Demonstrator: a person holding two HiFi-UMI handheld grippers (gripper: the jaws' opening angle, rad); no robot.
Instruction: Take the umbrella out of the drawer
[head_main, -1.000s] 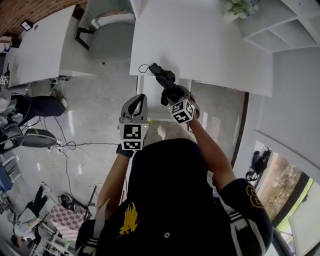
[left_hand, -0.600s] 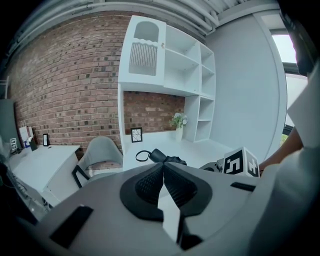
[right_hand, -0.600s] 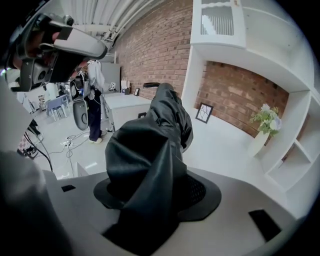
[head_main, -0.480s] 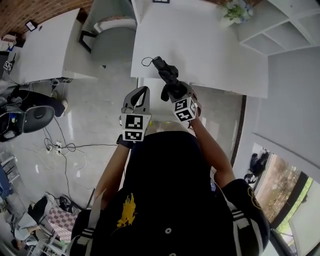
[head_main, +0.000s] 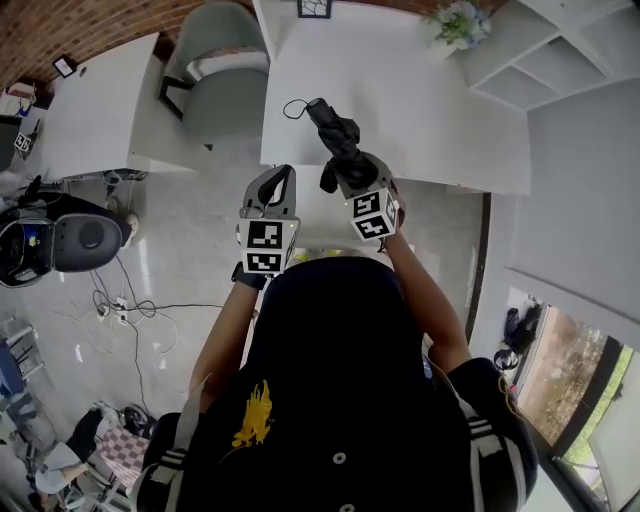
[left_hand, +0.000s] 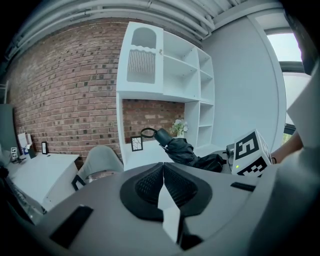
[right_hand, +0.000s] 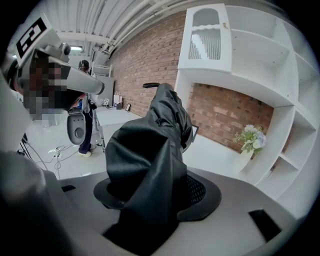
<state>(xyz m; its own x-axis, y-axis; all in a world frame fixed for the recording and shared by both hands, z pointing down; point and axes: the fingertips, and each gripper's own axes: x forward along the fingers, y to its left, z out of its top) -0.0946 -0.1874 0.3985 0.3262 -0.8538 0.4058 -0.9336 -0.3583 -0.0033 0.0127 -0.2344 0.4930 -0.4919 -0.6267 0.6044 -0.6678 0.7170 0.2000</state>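
The umbrella (head_main: 336, 135), folded and black, is clamped in my right gripper (head_main: 352, 180); my left gripper (head_main: 279, 178) is pressed together, empty.

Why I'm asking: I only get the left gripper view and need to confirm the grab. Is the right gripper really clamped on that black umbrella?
Observer: Yes. In the right gripper view, the right gripper has its jaws pressed on the folded fabric of the umbrella.
Operator: Where is the umbrella in the room?
Observer: Seen from the head view, its handle end lines up over the near left corner of the white desk, with the strap loop pointing away from the person.
Operator: And my left gripper?
Observer: The left gripper sits beside the right one, apart from the umbrella.
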